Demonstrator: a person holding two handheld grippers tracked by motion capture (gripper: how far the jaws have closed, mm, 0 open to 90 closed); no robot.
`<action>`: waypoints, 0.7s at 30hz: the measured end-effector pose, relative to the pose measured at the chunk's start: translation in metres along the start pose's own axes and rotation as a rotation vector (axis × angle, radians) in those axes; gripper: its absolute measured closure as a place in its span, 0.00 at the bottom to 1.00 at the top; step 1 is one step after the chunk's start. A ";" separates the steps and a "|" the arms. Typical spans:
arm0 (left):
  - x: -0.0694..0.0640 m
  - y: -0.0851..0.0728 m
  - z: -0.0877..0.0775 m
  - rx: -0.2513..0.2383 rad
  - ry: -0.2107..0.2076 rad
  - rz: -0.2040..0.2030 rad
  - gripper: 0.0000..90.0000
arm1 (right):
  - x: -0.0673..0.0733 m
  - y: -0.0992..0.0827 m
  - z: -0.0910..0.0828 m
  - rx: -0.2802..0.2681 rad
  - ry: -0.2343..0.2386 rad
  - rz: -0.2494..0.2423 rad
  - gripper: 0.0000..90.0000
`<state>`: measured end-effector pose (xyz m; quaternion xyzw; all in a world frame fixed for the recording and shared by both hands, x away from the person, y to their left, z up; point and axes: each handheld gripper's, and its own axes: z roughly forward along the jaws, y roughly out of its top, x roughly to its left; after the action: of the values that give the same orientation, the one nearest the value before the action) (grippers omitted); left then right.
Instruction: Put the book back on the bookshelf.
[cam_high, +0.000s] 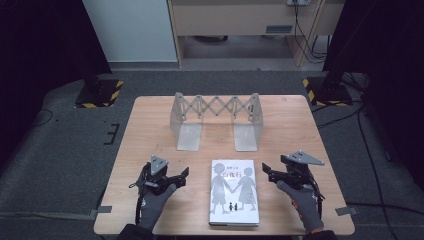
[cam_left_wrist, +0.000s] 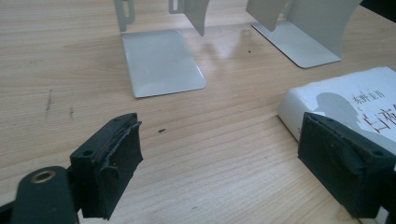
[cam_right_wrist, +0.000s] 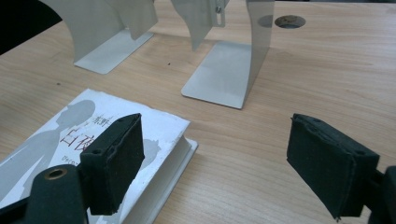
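Book (cam_high: 234, 192) flat on table (cam_high: 150, 130), before bookend rack (cam_high: 217, 120).

Right gripper (cam_right_wrist: 215, 158): jaws apart, nothing between the pads. Book (cam_right_wrist: 60, 140) lies flat near the bookend (cam_right_wrist: 224, 79), left jaw over its corner.

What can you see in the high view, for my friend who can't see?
A white book lies flat on a wooden table, between the open left gripper and open right gripper. Behind it stands a metal folding bookend rack.
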<state>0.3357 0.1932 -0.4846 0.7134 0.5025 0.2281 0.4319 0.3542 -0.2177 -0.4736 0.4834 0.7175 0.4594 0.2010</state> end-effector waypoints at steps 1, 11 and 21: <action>-0.002 0.000 0.001 0.001 -0.003 0.004 0.14 | 0.002 -0.001 0.001 0.003 0.001 0.001 0.21; -0.018 -0.001 0.006 0.018 -0.036 0.025 0.14 | 0.011 -0.009 0.009 0.022 0.031 0.002 0.22; -0.030 -0.002 0.010 0.029 -0.062 0.038 0.14 | 0.021 -0.015 0.016 0.036 0.058 0.001 0.23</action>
<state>0.3305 0.1615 -0.4888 0.7357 0.4783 0.2066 0.4327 0.3488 -0.1938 -0.4910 0.4739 0.7308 0.4604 0.1714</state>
